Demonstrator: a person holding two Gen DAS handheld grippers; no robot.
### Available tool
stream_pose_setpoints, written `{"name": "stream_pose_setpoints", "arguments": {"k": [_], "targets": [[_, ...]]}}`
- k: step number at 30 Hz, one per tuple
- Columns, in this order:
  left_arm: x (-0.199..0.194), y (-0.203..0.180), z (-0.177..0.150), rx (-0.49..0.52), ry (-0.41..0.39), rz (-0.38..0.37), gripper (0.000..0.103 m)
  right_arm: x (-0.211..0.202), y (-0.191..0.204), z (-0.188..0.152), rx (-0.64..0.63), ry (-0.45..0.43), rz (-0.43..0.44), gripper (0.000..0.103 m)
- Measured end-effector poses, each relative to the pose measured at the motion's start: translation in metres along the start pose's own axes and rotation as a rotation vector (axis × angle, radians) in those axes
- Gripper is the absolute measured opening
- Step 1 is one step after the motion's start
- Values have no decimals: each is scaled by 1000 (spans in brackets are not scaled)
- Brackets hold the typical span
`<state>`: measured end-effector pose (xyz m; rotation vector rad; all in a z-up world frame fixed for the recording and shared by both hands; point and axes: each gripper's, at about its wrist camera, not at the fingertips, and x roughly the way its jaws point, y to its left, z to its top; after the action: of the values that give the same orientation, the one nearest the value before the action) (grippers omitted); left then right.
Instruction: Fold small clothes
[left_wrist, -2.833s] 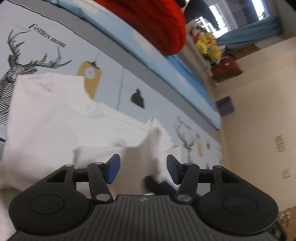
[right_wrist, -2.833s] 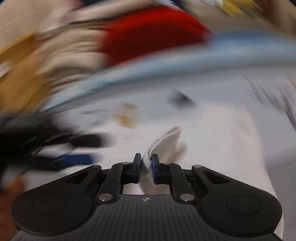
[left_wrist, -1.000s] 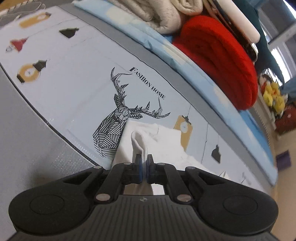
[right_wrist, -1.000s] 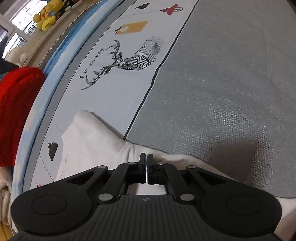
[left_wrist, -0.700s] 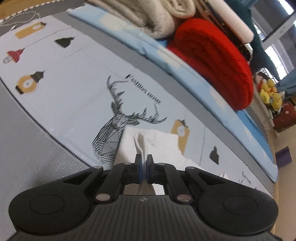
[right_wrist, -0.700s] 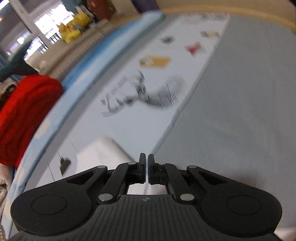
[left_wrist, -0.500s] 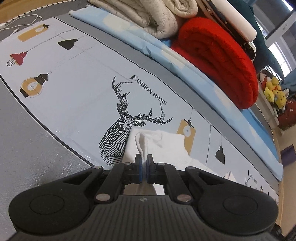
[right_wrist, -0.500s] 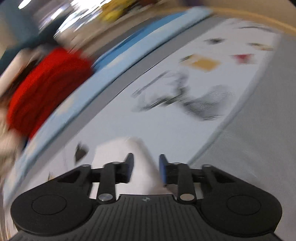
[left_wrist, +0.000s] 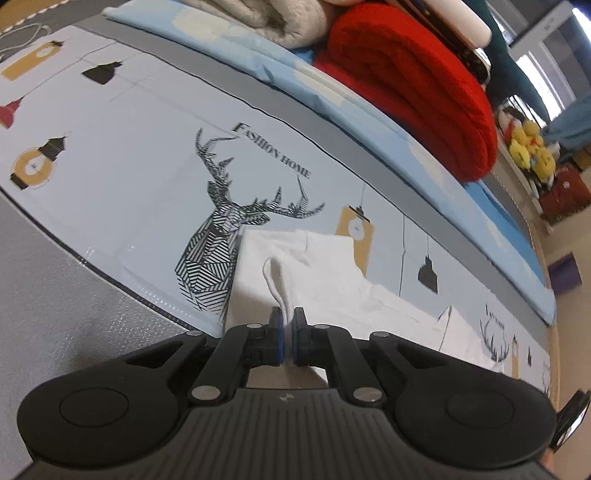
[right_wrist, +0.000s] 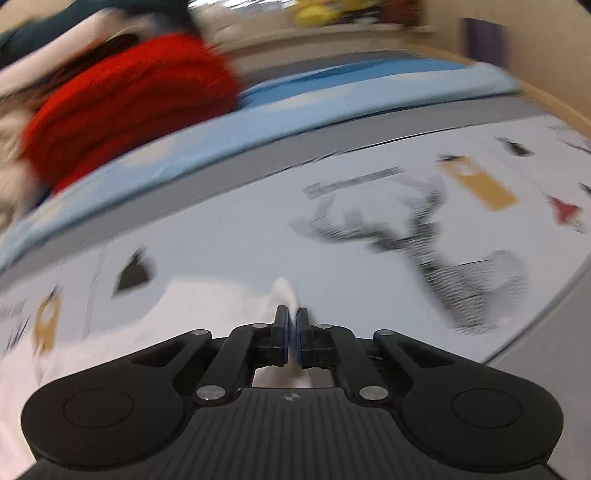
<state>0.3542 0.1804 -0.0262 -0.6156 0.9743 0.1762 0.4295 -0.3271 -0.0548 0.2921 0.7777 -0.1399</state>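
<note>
While the printed bedsheet (left_wrist: 140, 155) fills both views, the white garment (left_wrist: 317, 266) lies on it just right of the deer print (left_wrist: 229, 236). Red blanket (left_wrist: 406, 74) beyond the deer. Left gripper (left_wrist: 287, 325) pinches a garment fold; right gripper (right_wrist: 292, 328), blurred, clamps white cloth too.

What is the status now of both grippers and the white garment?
Left gripper jaws shut on white garment. Right gripper jaws shut on the same garment; view blurred. Garment lies on deer-print sheet. Nothing in the way.
</note>
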Motion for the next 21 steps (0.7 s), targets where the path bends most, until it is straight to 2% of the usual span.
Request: {"name": "stream_pose_setpoints", "arguments": {"k": [2,3,4,6,10,13,15,17,19,21], "targets": [[5,2,-1,-4,21,3,4,3,-6,2,18,25,13,7],[8,5,-1,-10,35,9,5,4,-6,3,7,40,-5,13],[11,8,-1,-17,46,22,5,3,-5,3,-5,49,-20,32],[13,17,-1,-50,46,72,6,-4,-6,3,-6,57,-12,49],[8,24,2,-61,25,94,7,-24,0,-2,-76,141,87,47],[7,23,3,-59,28,76,10,-34,17,-23,-242,244,128,47],[9,23,1,-69,45,65,10,-33,26,-46,-381,315,100,47],[10,22,-1,-66,52,59,10,-30,24,-61,-469,336,26,43],[9,18,-2,-50,52,51,10,-32,11,-56,-398,344,51,35],[10,17,-4,-41,53,47,10,-38,1,-47,-331,332,39,27]]}}
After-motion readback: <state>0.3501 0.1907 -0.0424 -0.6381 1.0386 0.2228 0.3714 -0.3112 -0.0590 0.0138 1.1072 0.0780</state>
